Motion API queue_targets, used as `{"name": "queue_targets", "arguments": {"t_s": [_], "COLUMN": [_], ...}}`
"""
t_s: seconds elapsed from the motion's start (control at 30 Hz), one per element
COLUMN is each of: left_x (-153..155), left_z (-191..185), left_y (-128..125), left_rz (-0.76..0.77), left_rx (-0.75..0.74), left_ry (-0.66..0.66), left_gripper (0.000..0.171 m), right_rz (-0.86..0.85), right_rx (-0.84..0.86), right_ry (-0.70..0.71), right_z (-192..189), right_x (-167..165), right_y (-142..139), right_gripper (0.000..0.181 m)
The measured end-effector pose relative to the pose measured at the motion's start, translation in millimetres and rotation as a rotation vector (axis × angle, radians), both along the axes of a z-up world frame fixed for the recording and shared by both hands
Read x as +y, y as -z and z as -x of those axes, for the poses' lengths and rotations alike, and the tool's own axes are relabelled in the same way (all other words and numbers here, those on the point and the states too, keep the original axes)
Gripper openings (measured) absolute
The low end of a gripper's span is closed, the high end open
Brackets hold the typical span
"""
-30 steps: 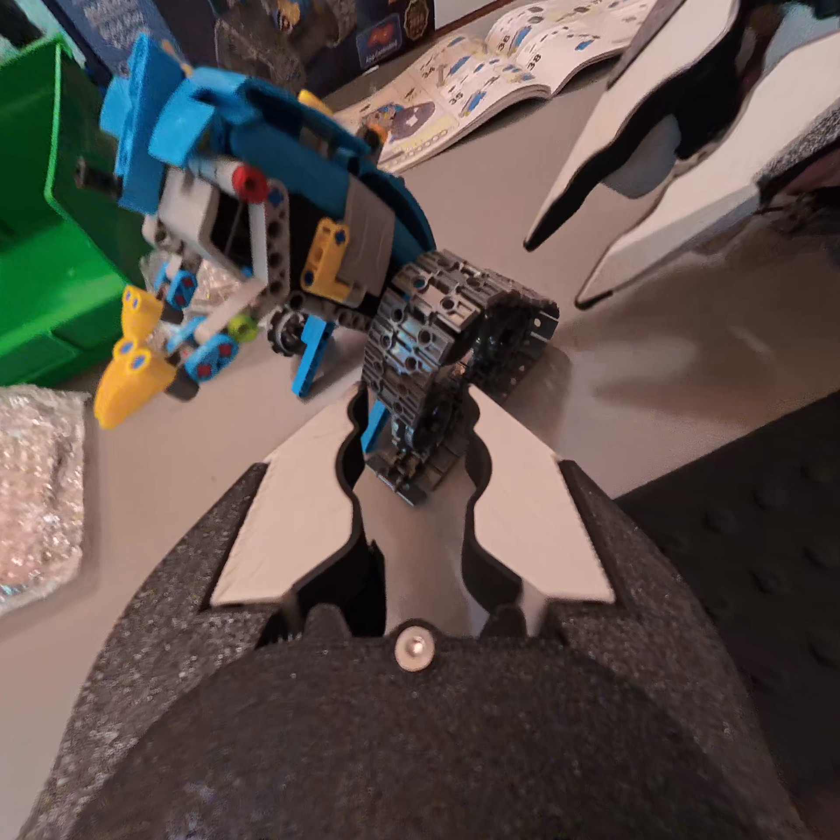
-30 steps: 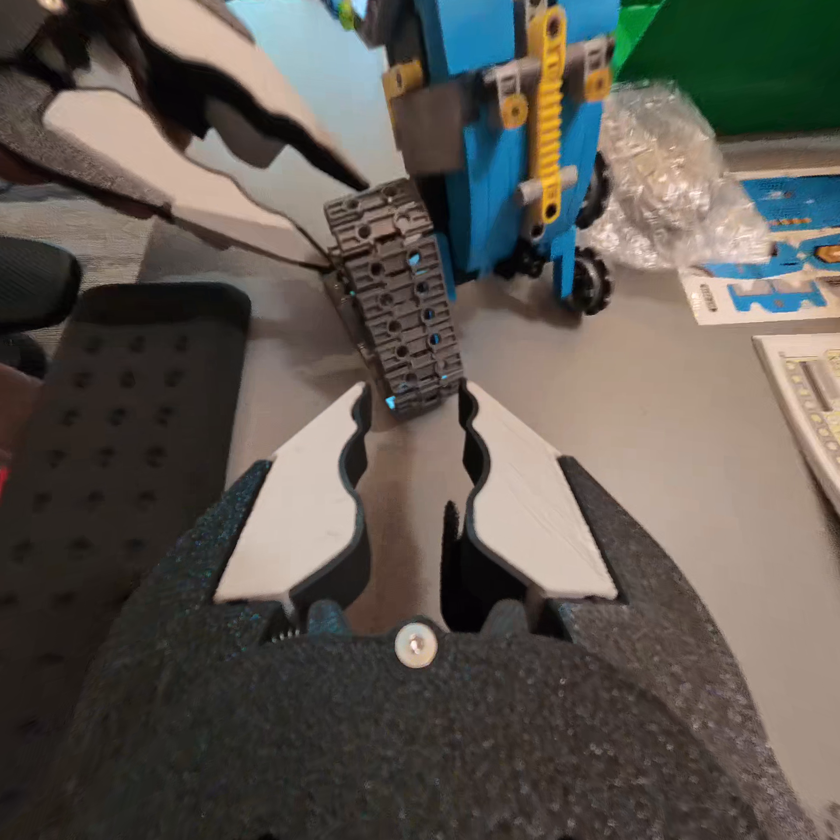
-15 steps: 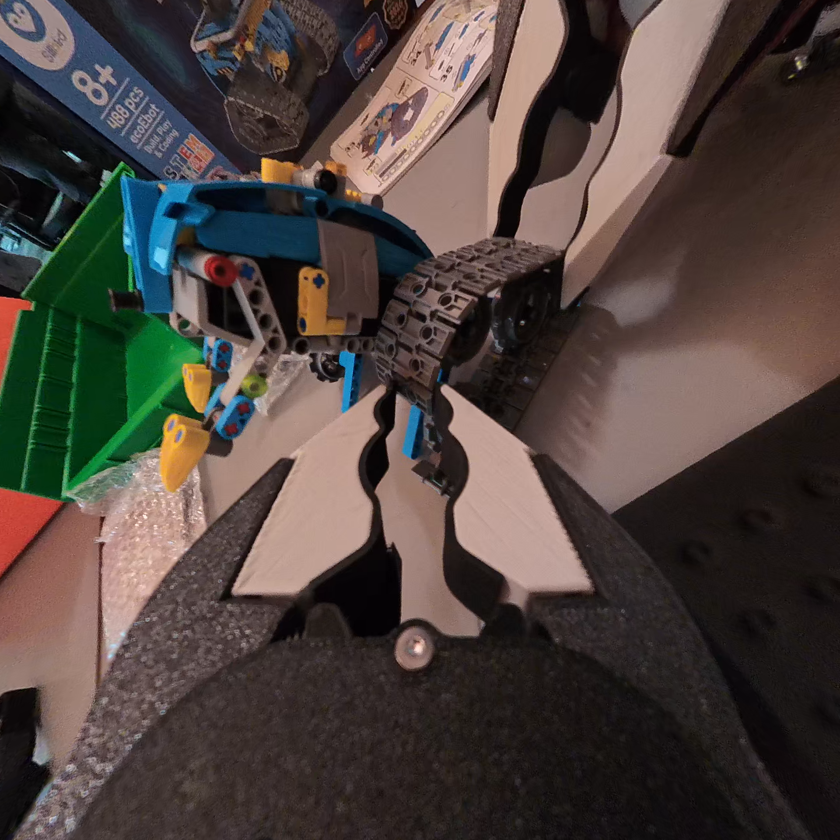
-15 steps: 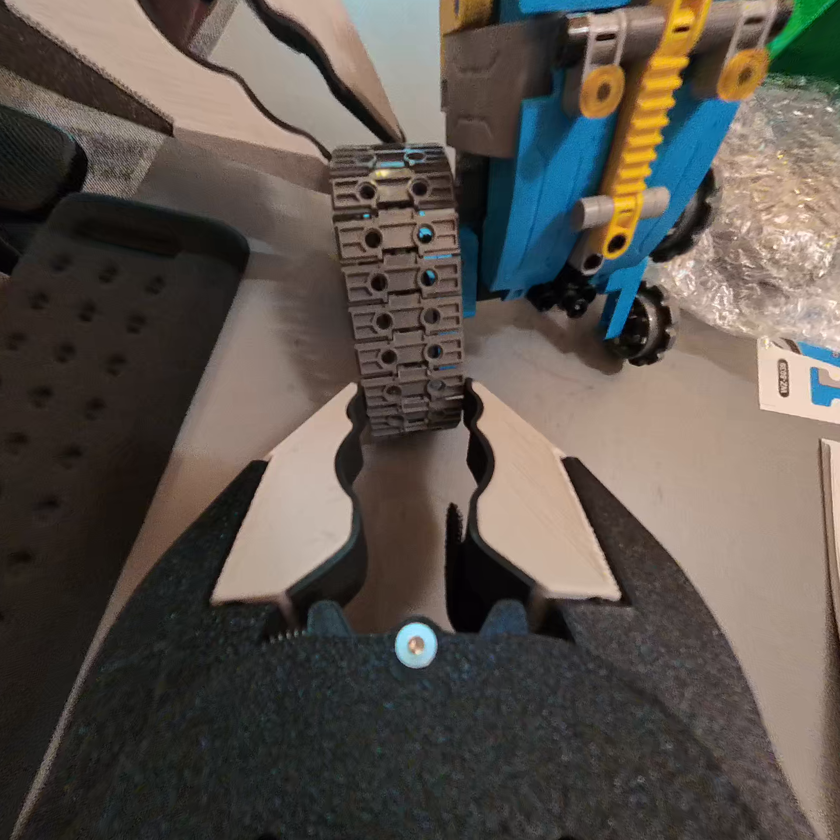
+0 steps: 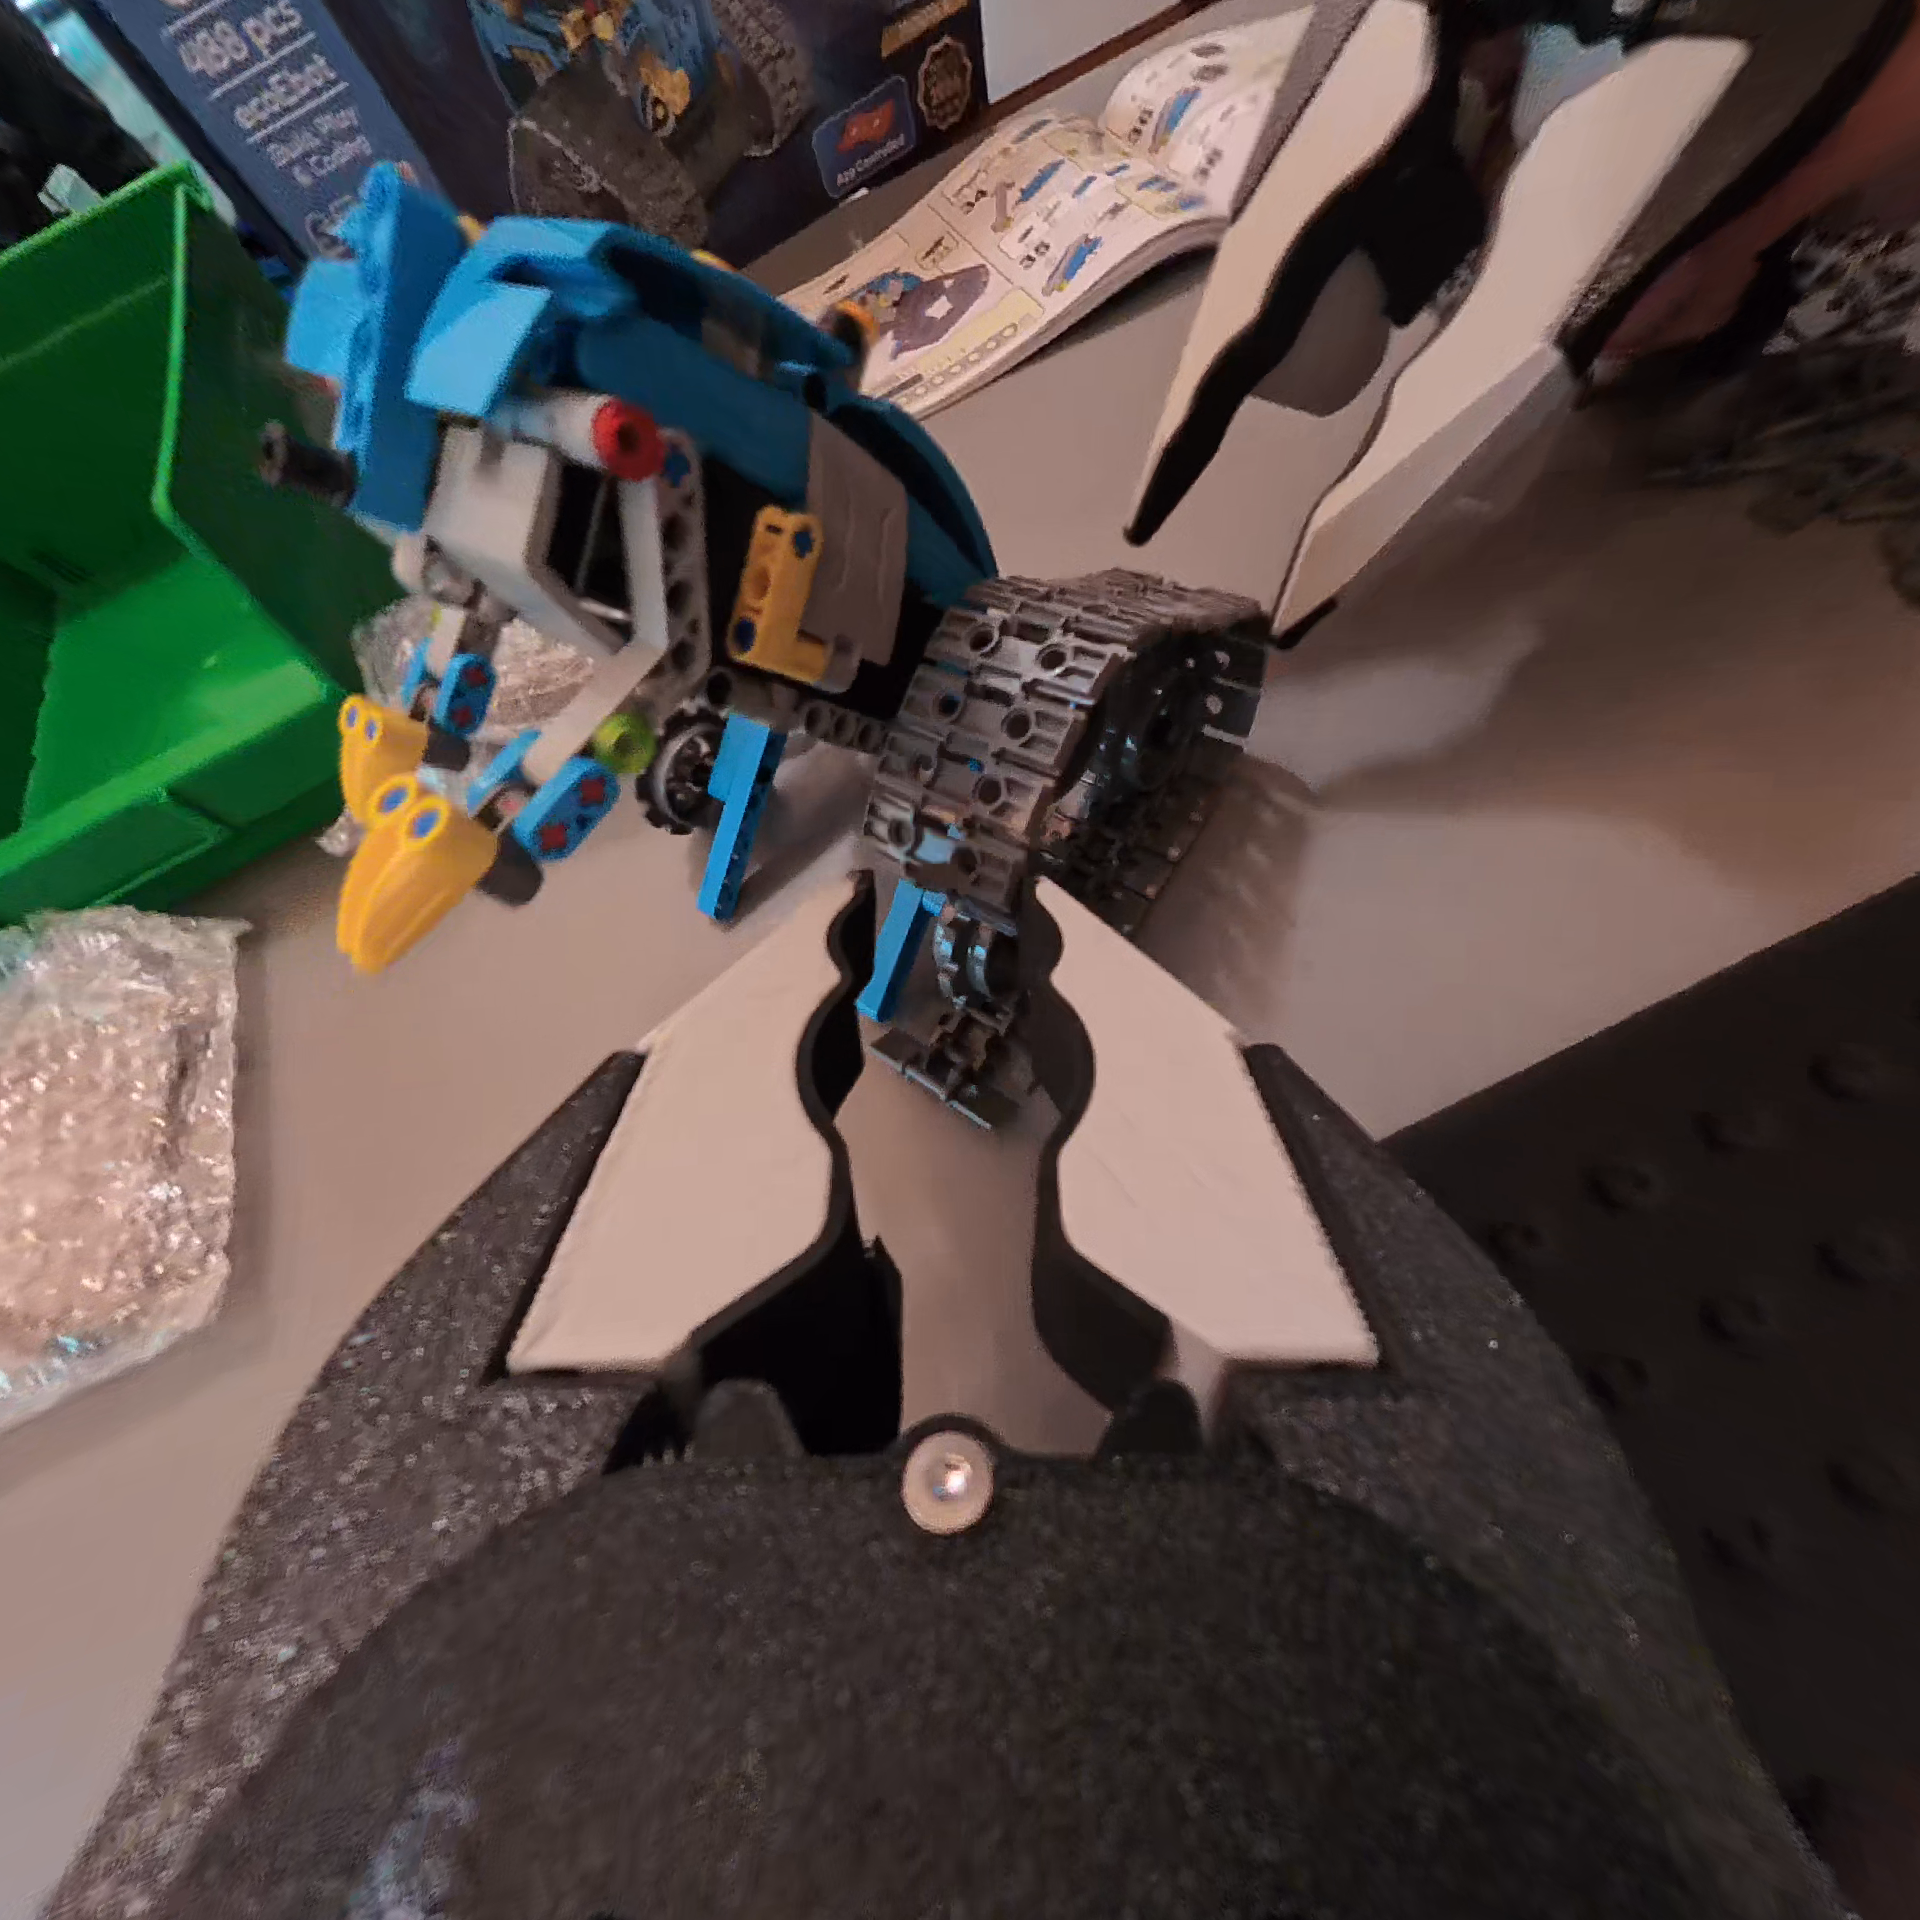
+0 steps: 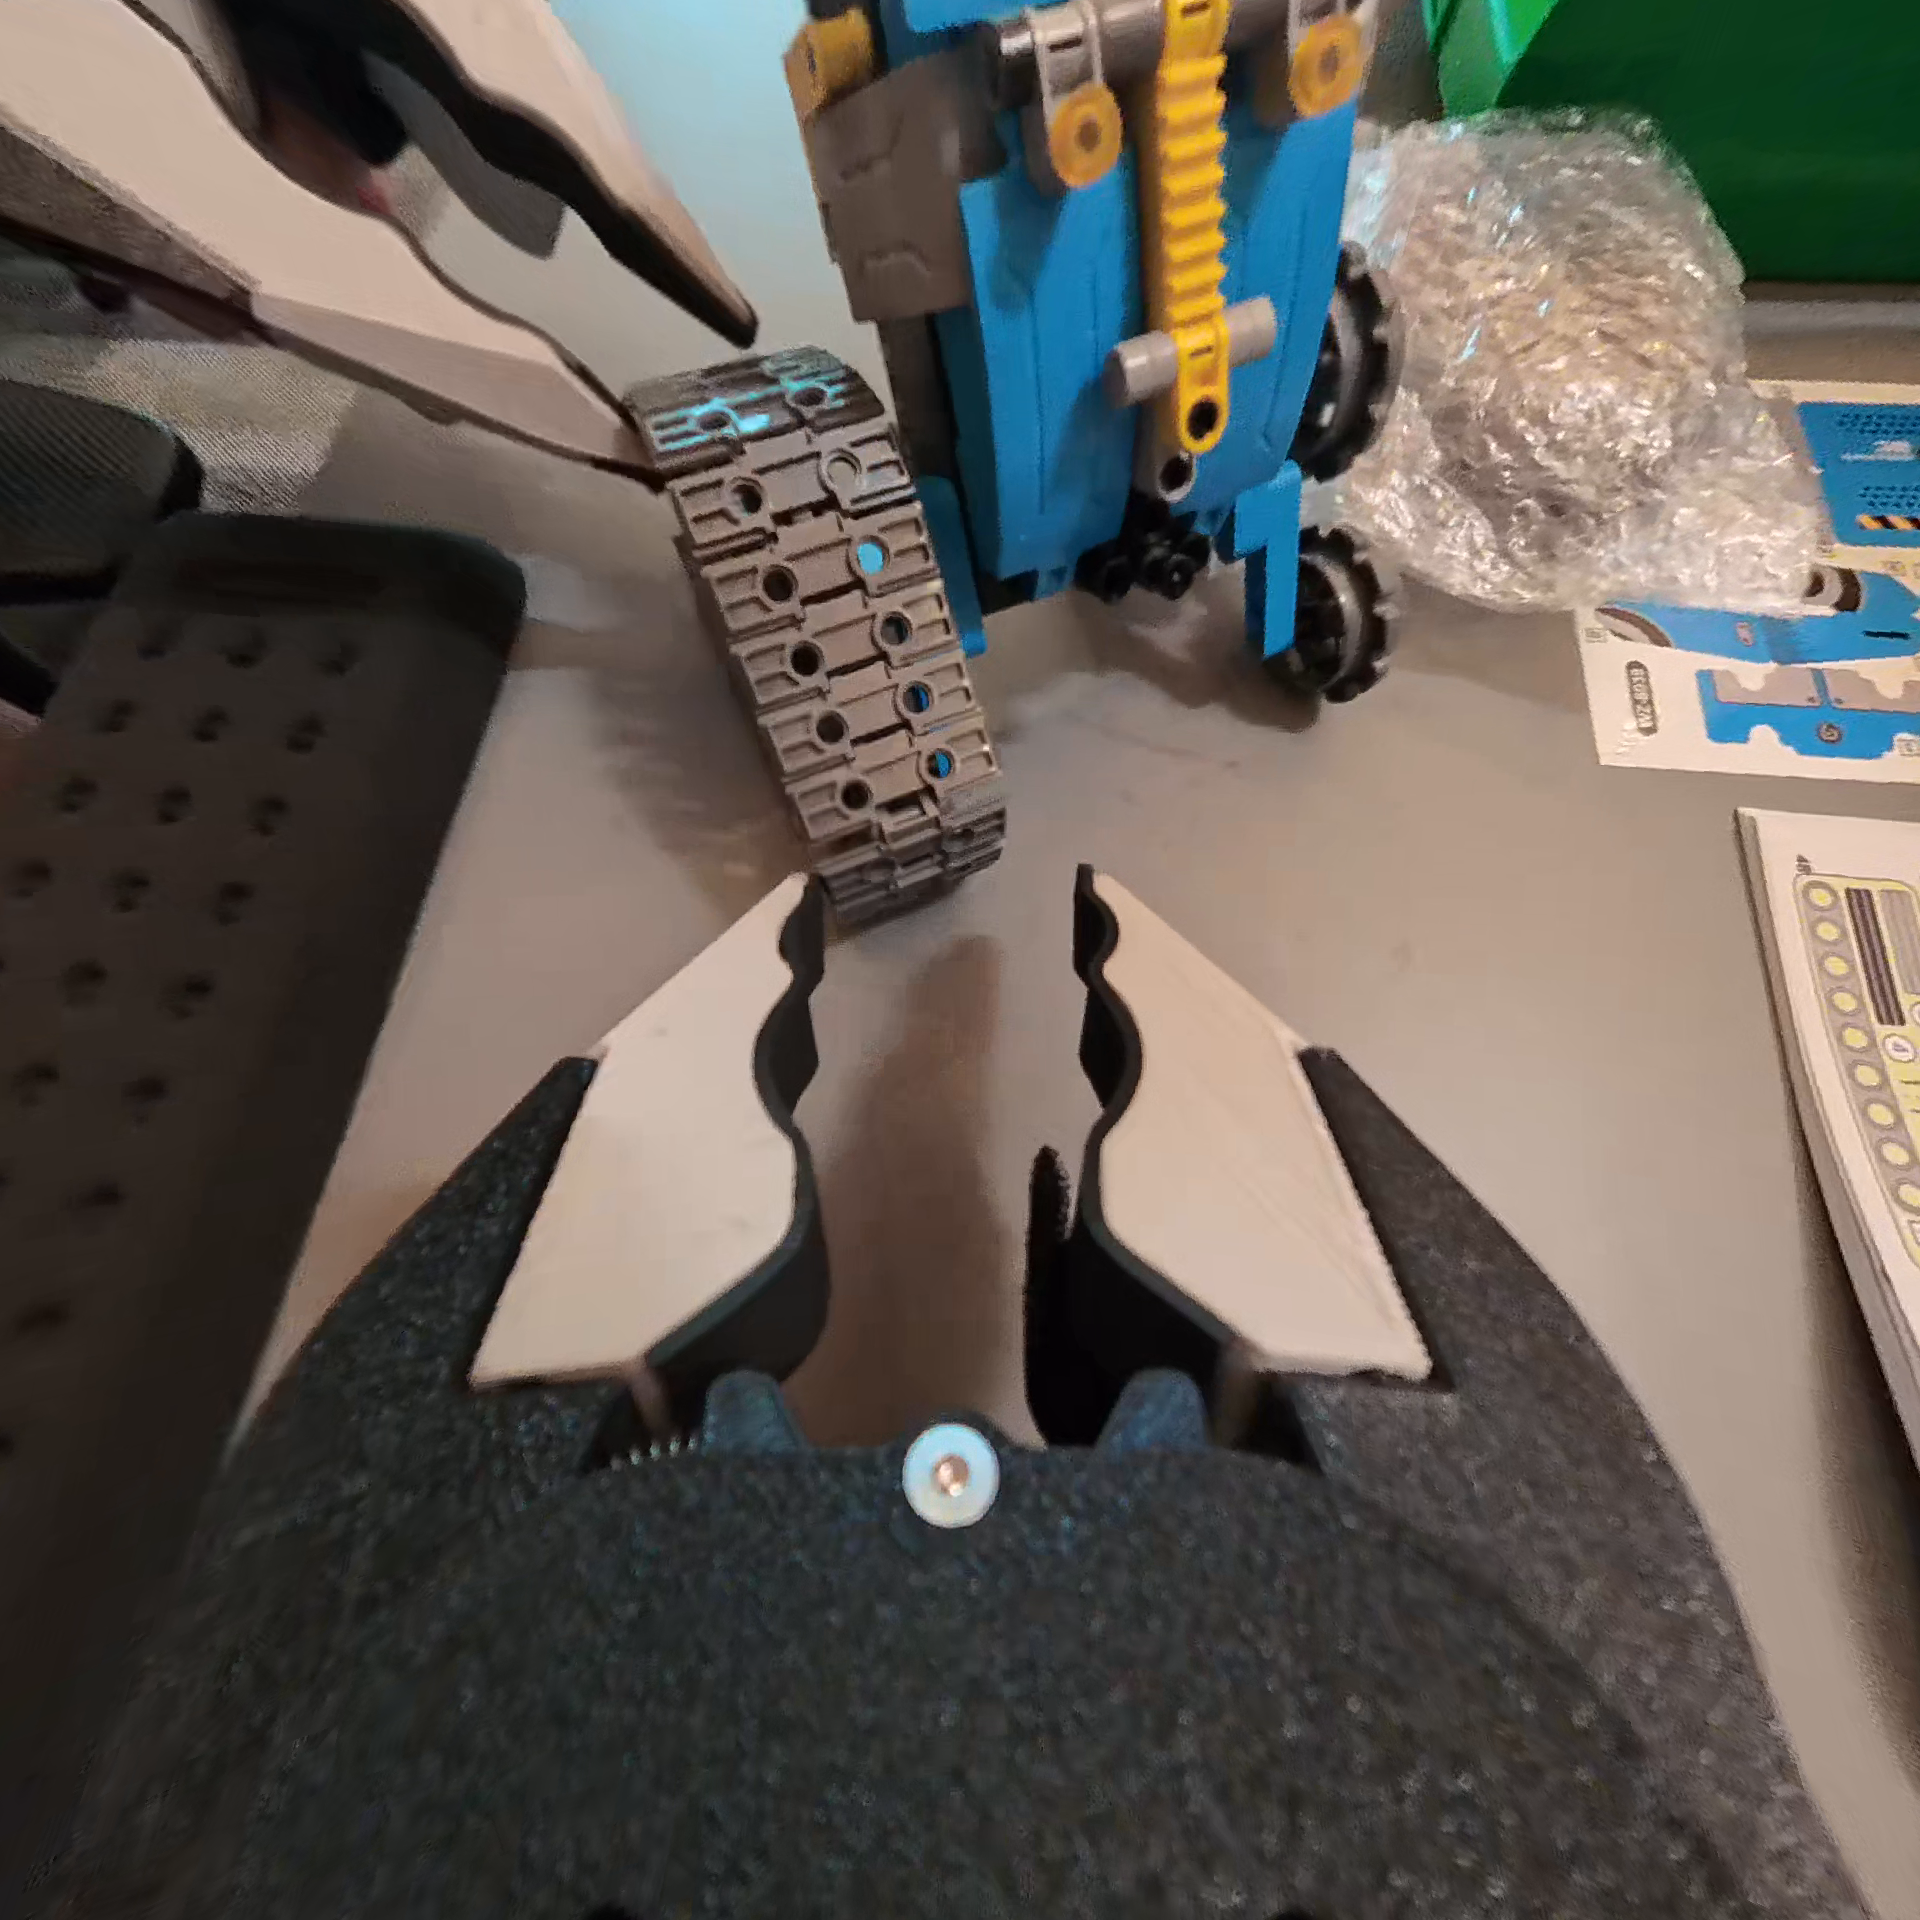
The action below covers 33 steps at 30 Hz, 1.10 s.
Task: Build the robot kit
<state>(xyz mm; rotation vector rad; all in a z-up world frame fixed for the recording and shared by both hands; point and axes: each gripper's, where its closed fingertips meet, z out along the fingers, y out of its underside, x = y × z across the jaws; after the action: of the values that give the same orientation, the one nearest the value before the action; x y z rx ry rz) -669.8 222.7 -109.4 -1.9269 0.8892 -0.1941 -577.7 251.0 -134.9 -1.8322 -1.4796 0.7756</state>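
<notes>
A blue, grey and yellow brick-built tracked vehicle (image 5: 665, 436) stands on the grey table (image 5: 1455, 790), and it also shows in the right wrist view (image 6: 1070, 343). My left gripper (image 5: 940, 914) is closed around the near end of its grey rubber track (image 5: 987, 727), with a blue beam caught between the fingers. In the right wrist view the left gripper (image 6: 691, 400) straddles the track's far end. My right gripper (image 6: 945, 888) is open and empty. Its left fingertip is just short of the track's near end (image 6: 831, 644). The right gripper (image 5: 1216, 582) shows open in the left wrist view.
A green bin (image 5: 135, 623) and bubble-wrap bags (image 5: 104, 1143) lie left of the vehicle. An open instruction booklet (image 5: 1039, 239) and the kit box (image 5: 675, 94) are behind. A black perforated mat (image 6: 208, 883) is on one side. More bubble wrap (image 6: 1558, 364), a sticker sheet (image 6: 1766, 675) and a booklet (image 6: 1860, 1039) are on the other.
My right gripper has opened wider and pulled back off the track end it flanked. The left view has swung back level, with the track still between the left fingers.
</notes>
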Motion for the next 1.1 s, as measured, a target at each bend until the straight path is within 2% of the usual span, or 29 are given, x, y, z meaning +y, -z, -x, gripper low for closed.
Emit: {"name": "queue_targets", "arguments": {"t_s": [0.23,0.4,0.5,0.6,0.67,1.0,1.1], "left_x": [-2.3,-10.9,-6.4,-1.8,-1.0,2.9,2.1], "left_z": [31.1,30.7,22.0,15.8,11.1,-11.0,-2.9], "left_y": [8.8,19.5,19.8,24.1,27.0,22.8,21.0], "left_rz": [0.025,0.113,0.12,0.132,0.124,0.11,0.107], "left_rx": [-0.051,-0.076,-0.12,-0.113,-0.086,-0.078,-0.061], "left_ry": [-0.052,0.05,0.114,0.151,0.168,0.202,0.196], "left_gripper": [0.029,0.029,0.029,0.012,0.008,0.007,0.014], "right_rz": [-0.04,-0.139,-0.118,-0.131,-0.135,-0.239,-0.215], "right_rx": [0.059,0.134,0.127,0.098,0.101,0.049,0.056], "right_ry": [0.038,0.079,0.056,0.066,0.06,0.085,0.084], "right_z": [5.7,30.1,42.9,47.8,50.5,51.4,47.0], "right_x": [-4.0,-6.7,-15.5,-15.1,-17.7,-17.0,-17.6], "right_y": [-23.2,-45.1,-45.1,-41.6,-43.1,-41.9,-42.7], "right_gripper": [0.041,0.037,0.037,0.036,0.033,0.044,0.043]}}
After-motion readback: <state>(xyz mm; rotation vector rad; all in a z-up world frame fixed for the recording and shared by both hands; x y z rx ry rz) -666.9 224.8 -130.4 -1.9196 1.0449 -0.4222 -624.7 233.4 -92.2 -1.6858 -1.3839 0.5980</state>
